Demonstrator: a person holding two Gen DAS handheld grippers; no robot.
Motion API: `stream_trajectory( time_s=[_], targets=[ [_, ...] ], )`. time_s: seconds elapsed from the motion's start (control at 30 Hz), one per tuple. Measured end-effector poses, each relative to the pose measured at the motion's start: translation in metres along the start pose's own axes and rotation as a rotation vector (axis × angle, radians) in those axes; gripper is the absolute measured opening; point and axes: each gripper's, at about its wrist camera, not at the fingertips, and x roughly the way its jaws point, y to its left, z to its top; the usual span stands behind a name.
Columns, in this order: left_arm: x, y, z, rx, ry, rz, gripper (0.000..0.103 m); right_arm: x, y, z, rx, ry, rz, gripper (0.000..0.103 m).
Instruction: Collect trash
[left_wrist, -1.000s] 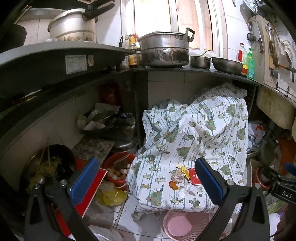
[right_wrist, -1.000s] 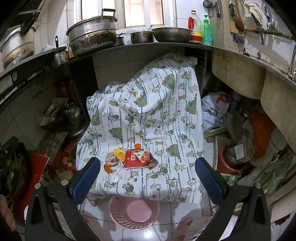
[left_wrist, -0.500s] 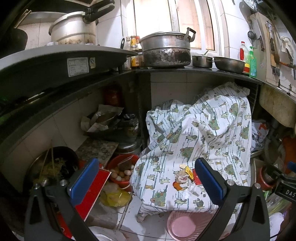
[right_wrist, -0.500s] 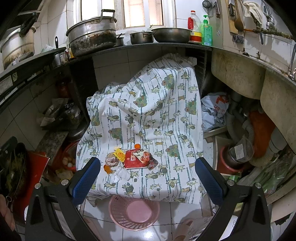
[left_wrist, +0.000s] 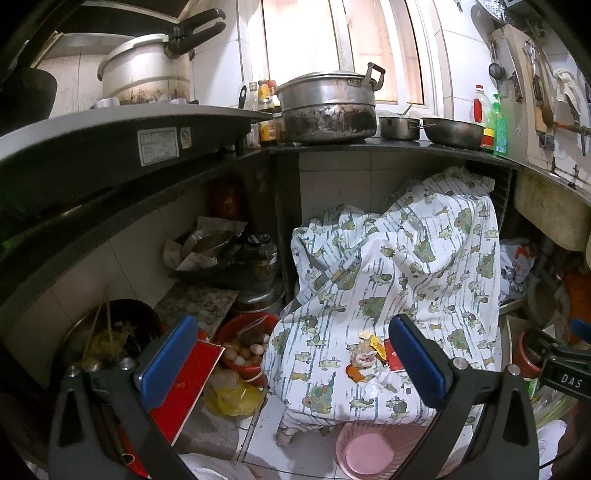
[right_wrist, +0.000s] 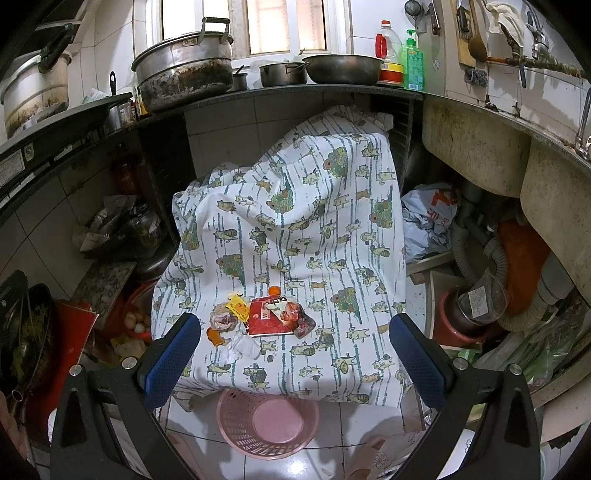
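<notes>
The trash (right_wrist: 258, 325) lies in a small heap on the cloth (right_wrist: 295, 236), low in the middle of the right wrist view. In the heap there is a red wrapper (right_wrist: 267, 319), a yellow scrap (right_wrist: 236, 306), an orange bit (right_wrist: 274, 291) and some white tissue (right_wrist: 245, 345). In the left wrist view the trash (left_wrist: 369, 360) sits at the lower right, partly behind one blue pad.

A pink basket (right_wrist: 267, 422) stands on the floor just under the cloth's front edge, below the trash.

The right tongs (right_wrist: 291, 354) are wide open and hold nothing. They hang above the basket, apart from the trash. The left tongs (left_wrist: 291, 354) are wide open too, with nothing in them.

Left of the cloth is a red bowl of eggs (left_wrist: 245, 349). At the top, a big pot (right_wrist: 184, 79) stands on the bench (right_wrist: 295, 92).
</notes>
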Motion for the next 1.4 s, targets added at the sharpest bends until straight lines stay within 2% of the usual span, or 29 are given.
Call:
stream_trajectory(
  time_s=[0.23, 0.5, 0.63, 0.7, 0.83, 0.93, 1.0, 1.07, 1.13, 1.23, 1.4],
  targets=[
    [-0.001, -0.001, -0.003, -0.001, 0.001, 0.002, 0.103, 0.001, 0.007, -0.003, -0.022, -0.016, -0.012, 0.103],
    [0.027, 0.003, -0.007, -0.041, 0.047, -0.044, 0.103, 0.012, 0.007, -0.006, -0.039, -0.037, -0.014, 0.103],
    [0.045, 0.004, -0.01, -0.052, 0.061, -0.048, 0.103, 0.021, 0.007, -0.005, -0.077, -0.032, -0.1, 0.103],
    [0.048, 0.003, -0.009, -0.038, 0.039, -0.046, 0.103, 0.024, 0.01, -0.002, -0.099, -0.041, -0.111, 0.103],
    [0.05, -0.002, -0.005, 0.03, -0.007, -0.009, 0.103, 0.022, 0.014, 0.01, -0.114, -0.069, -0.025, 0.103],
    [0.061, -0.006, -0.001, 0.067, -0.005, -0.009, 0.103, 0.023, 0.016, 0.019, -0.118, -0.119, 0.028, 0.103],
    [0.075, -0.009, -0.002, 0.09, -0.007, -0.032, 0.103, 0.028, 0.017, 0.019, -0.133, -0.18, -0.007, 0.103],
    [0.094, -0.009, -0.006, 0.068, -0.02, -0.052, 0.103, 0.038, 0.018, 0.016, -0.17, -0.222, -0.081, 0.103],
    [0.111, -0.007, -0.01, 0.032, -0.014, -0.068, 0.103, 0.058, 0.021, 0.012, -0.243, -0.202, -0.129, 0.103],
    [0.151, -0.005, -0.024, -0.024, 0.057, -0.089, 0.103, 0.089, 0.017, 0.006, -0.279, -0.15, -0.105, 0.103],
    [0.222, -0.008, -0.065, -0.008, 0.227, -0.059, 0.103, 0.145, 0.011, -0.009, -0.259, -0.062, -0.036, 0.102]
  ],
)
